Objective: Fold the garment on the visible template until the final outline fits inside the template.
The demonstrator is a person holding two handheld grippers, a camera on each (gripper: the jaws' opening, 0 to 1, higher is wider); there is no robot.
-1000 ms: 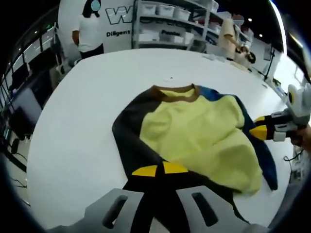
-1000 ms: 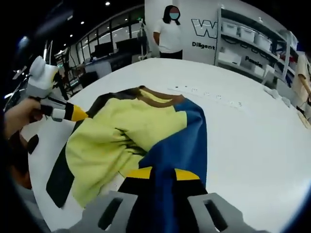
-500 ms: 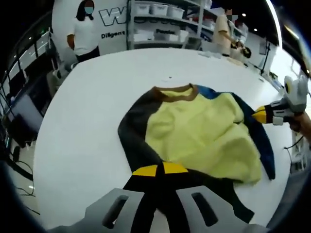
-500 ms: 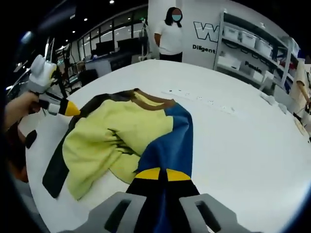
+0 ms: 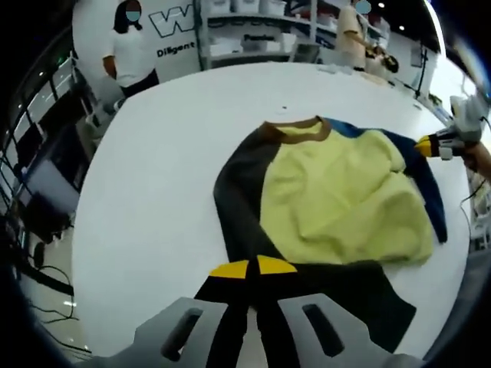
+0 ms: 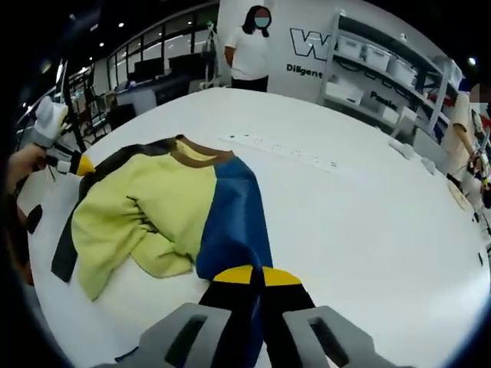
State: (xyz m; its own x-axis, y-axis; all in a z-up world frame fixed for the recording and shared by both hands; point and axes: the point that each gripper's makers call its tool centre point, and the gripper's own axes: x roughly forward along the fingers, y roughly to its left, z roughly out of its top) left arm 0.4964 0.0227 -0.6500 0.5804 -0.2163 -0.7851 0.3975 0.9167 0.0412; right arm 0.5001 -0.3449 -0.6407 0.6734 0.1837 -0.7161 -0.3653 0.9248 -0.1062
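A sweater lies on the white table (image 5: 146, 176), with a yellow body (image 5: 337, 199), a brown collar (image 5: 299, 132), a dark sleeve (image 5: 238, 192) and a blue sleeve (image 6: 230, 222). My left gripper (image 5: 253, 267) is shut on the dark sleeve's near end. The right gripper (image 5: 426, 146), held in a hand, pinches the blue side at the far right. In the right gripper view my right gripper (image 6: 252, 274) is shut on the blue sleeve, and the left gripper (image 6: 79, 164) holds the dark side at the left. The yellow body (image 6: 130, 218) is rumpled.
A row of small marks (image 6: 284, 149) runs across the table beyond the collar. A person in a white top (image 5: 130, 46) stands at the far edge near storage shelves (image 6: 383, 84). Another person (image 5: 353, 31) stands by the shelves. Desks and monitors (image 5: 46, 184) lie beyond the table's left edge.
Both grippers have drawn apart and back with the sleeves in them. The sweater is spread wider and flatter, and it sits farther off in both views.
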